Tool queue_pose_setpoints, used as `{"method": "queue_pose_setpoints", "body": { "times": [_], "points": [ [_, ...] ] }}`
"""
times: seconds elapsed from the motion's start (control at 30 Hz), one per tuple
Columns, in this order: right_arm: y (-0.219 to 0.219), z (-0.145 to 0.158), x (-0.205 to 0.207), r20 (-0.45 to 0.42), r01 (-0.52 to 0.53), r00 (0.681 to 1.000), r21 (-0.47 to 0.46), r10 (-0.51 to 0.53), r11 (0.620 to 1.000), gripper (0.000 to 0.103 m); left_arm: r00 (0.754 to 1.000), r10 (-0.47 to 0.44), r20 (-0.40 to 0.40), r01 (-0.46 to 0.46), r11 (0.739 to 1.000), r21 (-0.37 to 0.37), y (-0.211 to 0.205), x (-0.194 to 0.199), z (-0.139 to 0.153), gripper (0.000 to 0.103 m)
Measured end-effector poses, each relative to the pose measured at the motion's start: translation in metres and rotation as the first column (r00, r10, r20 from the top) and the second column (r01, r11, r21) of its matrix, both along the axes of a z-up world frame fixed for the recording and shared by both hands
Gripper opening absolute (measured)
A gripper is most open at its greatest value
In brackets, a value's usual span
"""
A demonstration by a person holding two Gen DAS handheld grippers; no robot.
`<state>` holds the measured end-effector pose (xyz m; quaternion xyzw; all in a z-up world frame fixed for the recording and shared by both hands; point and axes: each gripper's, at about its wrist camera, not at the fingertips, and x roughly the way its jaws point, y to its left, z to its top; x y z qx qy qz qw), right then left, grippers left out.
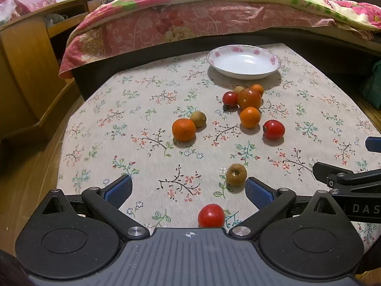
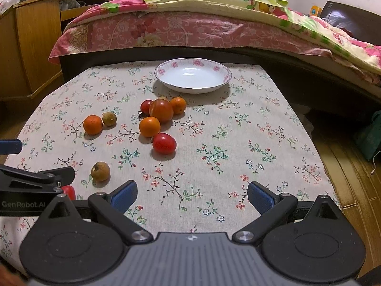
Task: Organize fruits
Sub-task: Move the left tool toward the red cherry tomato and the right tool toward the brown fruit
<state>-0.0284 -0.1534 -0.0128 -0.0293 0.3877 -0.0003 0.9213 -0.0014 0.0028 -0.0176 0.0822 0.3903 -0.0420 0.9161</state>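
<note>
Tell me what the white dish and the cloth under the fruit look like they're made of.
The dish looks like glazed ceramic or porcelain: glossy white, with light glinting in its bowl and pink flowers printed round the rim. The cloth looks like matte woven cotton or linen, beige with a floral print and no shine, though the weave is too fine to confirm.

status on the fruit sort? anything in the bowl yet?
Done: nothing. The bowl is empty. In hand: nothing. The left claw is open, a red tomato lying between its fingers ungripped; the right claw is open over bare tablecloth. Left: all the fruit, including the cluster before the bowl, sits loose on the cloth.
</note>
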Motion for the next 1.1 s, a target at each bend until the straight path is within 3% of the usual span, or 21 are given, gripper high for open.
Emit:
{"method": "queue_pose_setpoints", "body": {
  "times": [1.1],
  "points": [
    [-0.0003,0.0003,0.0024,-0.025,-0.003,1.000,0.006,0.003,1.000,0.099,1.000,0.000,-0.018,0.000,1.000,0.008,-0.0008,-0.0001,-0.0018,0.101]
  ]
}}
